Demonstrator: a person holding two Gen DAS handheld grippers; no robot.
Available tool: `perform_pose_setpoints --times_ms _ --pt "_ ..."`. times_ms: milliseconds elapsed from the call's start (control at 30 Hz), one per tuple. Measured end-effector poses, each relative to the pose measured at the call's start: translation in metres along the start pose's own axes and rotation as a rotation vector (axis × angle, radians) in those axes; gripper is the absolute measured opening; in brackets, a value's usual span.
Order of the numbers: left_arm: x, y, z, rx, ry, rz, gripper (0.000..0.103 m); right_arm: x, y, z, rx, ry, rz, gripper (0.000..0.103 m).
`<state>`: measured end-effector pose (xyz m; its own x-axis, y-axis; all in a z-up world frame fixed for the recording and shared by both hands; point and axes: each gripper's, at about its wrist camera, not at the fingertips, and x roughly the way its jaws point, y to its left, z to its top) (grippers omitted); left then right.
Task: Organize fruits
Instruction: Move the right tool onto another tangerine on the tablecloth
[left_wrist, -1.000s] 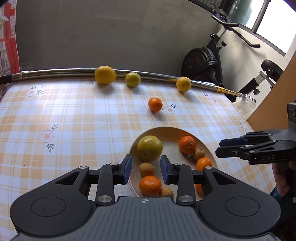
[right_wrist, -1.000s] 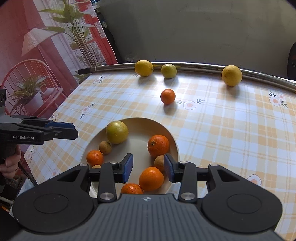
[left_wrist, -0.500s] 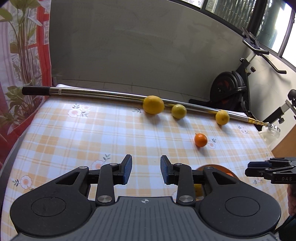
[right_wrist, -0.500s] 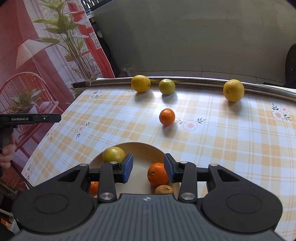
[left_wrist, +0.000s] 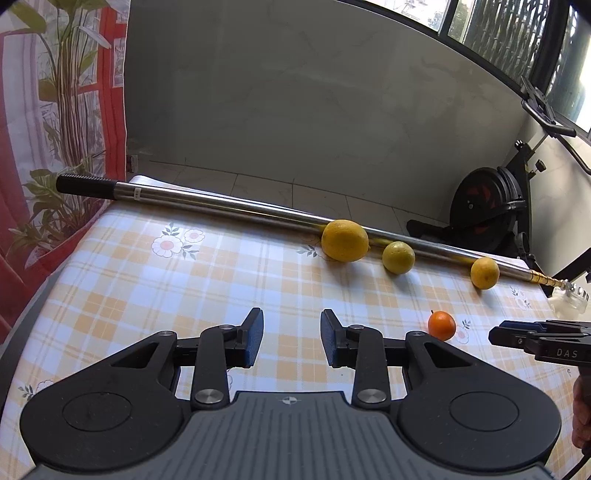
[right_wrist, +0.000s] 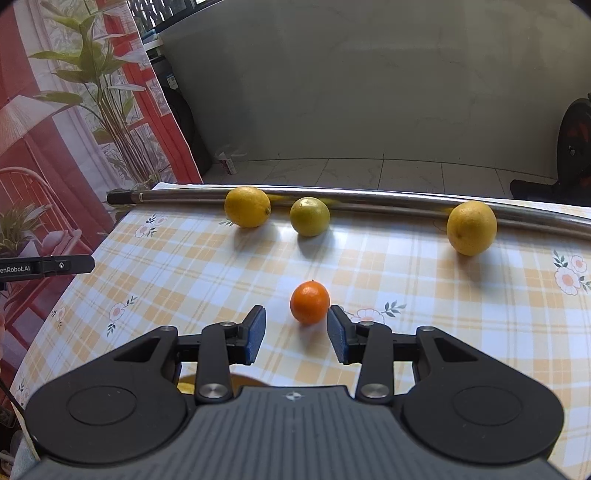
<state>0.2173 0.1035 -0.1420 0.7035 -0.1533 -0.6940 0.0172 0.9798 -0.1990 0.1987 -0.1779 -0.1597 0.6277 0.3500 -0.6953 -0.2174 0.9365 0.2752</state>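
Three yellow citrus fruits lie along the far edge of the table: a large one (left_wrist: 344, 240) (right_wrist: 247, 206), a greenish one (left_wrist: 398, 257) (right_wrist: 309, 216) and a third (left_wrist: 484, 272) (right_wrist: 471, 228). A small orange (right_wrist: 309, 302) (left_wrist: 441, 325) sits alone on the cloth, just beyond the tips of my right gripper (right_wrist: 295, 314), nearer its right finger. That gripper is open and touches nothing. My left gripper (left_wrist: 291, 317) hangs open over bare cloth, to the left of the fruits. Only a sliver of the fruit bowl (right_wrist: 221, 380) shows under the right gripper.
A metal pole (left_wrist: 221, 201) (right_wrist: 369, 195) lies along the far table edge behind the fruits. The checked floral tablecloth (left_wrist: 147, 295) covers the table. An exercise bike (left_wrist: 487, 206) stands past the far right corner. A printed curtain hangs on the left.
Both grippers have left the bowl, which has dropped almost out of both views. The right one has moved forward up to the small orange. The left one has swung left over bare cloth.
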Motion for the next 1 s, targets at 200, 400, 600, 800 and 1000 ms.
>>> perform_pose_setpoints --times_ms 200,400,600,800,1000 --pt "0.020 -0.017 0.011 0.015 -0.016 -0.012 0.041 0.037 -0.003 0.011 -0.010 0.037 -0.026 0.041" --pt "0.033 -0.032 0.014 0.037 -0.022 -0.038 0.043 0.065 -0.008 0.013 -0.010 0.075 -0.051 0.041" --pt "0.044 -0.036 0.009 0.047 0.002 -0.041 0.043 0.081 -0.010 0.014 -0.005 0.105 -0.055 0.041" --pt "0.046 -0.032 0.009 0.044 0.009 -0.042 0.043 0.086 -0.011 0.011 0.003 0.106 -0.051 0.041" --pt "0.049 -0.033 0.007 0.032 0.018 -0.046 0.043 0.087 -0.010 0.008 -0.011 0.104 -0.053 0.041"
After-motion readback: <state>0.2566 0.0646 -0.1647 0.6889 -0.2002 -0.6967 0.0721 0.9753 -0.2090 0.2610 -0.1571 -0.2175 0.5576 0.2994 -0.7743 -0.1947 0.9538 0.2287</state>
